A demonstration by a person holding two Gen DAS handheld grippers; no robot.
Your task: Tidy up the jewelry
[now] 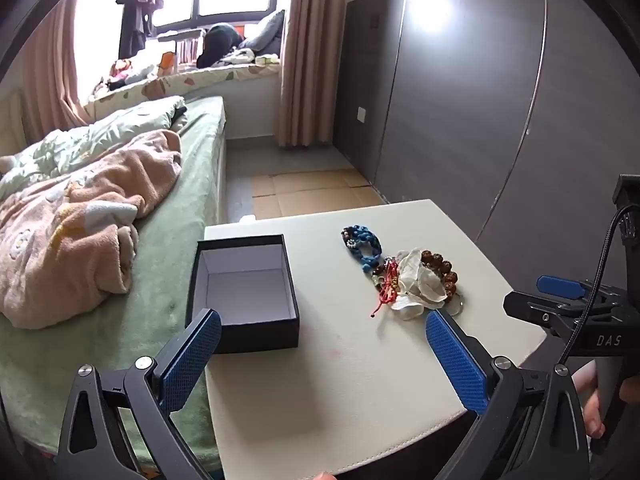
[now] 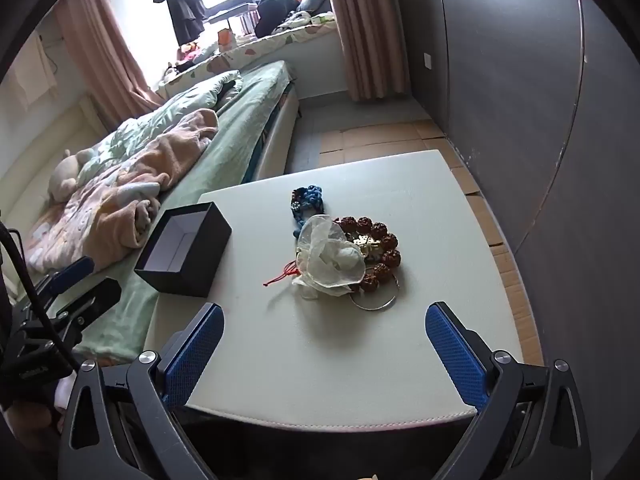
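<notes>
Both grippers wait wide open and empty, before I pick anything.

The box [image 1: 244, 292] stands open near the bed side of the table [image 1: 360, 380]; the jewelry pile [image 2: 348, 258] lies right of the box, apart, so my right gripper [image 2: 324, 352] reaches it first while my left gripper [image 1: 324, 356] hangs close by the box.

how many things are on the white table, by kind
Black box, open and empty: 1
Blue braided bracelet: 1
Brown bead bracelet: 1
Sheer white pouch: 1
Red cord piece: 1
Thin metal ring: 1
Total: 6 that I can tell apart; smaller pieces in the pile are too tangled to count.
</notes>
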